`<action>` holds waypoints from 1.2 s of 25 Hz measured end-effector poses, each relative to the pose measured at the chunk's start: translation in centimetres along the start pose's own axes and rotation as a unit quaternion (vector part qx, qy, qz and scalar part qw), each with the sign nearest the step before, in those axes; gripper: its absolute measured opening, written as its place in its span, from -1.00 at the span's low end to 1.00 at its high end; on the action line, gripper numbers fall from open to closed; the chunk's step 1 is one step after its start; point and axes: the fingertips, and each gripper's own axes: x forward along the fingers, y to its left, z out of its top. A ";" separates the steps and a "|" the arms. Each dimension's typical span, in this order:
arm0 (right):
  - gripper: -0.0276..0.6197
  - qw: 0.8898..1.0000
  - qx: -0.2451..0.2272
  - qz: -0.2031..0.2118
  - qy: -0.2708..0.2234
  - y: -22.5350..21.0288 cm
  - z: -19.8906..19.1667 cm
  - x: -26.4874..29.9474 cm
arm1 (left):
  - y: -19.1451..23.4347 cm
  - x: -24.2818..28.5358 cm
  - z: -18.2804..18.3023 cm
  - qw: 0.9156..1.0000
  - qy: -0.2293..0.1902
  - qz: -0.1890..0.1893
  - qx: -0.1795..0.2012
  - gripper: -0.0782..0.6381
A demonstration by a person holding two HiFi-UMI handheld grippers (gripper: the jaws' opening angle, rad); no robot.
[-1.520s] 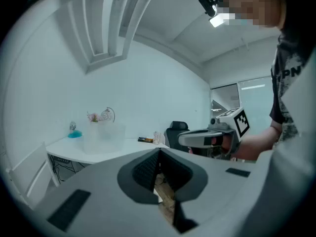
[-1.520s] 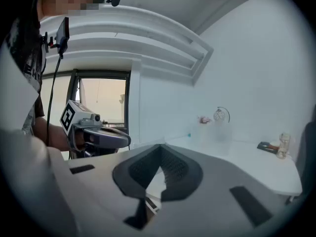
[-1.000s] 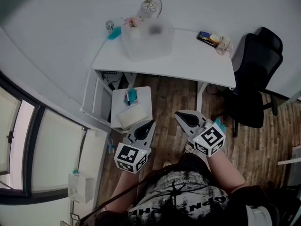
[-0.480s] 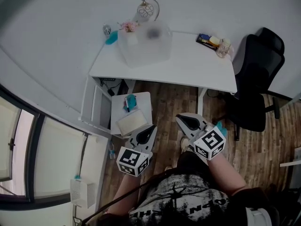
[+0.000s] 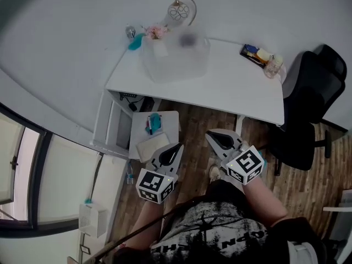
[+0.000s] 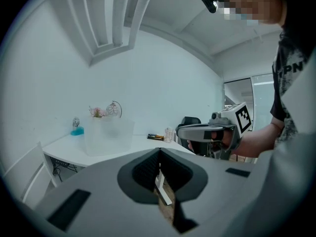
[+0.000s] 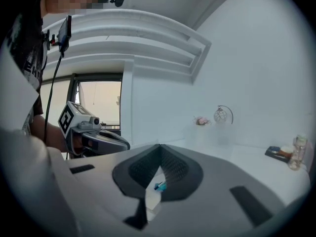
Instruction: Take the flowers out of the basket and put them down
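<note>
Left gripper (image 5: 176,146) and right gripper (image 5: 212,135) are both closed and empty, held well short of the table (image 5: 236,84), presumably not yet reaching; the pink flowers (image 5: 156,32) stand at the basket's (image 5: 176,59) far-left rim.

1. The basket (image 5: 177,59) is a pale, frosted, see-through tub with straight walls and an open top, roughly square seen from above. It stands upright on the white tabletop (image 5: 236,87), at its rear left part, close to the wall.
2. The flowers (image 5: 157,32) are a small pink cluster at the basket's rear left corner. The blooms rise just above the rim, and they are still in the basket.
3. The stems are lost behind the frosted wall, so how they stand inside cannot be told. The blooms are too small to count.
</note>
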 end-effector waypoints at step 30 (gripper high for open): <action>-0.87 0.996 -0.006 0.093 0.007 -17.0 0.4 4.3 | 3.5 17.6 5.0 0.996 -0.018 0.083 -0.018 -0.74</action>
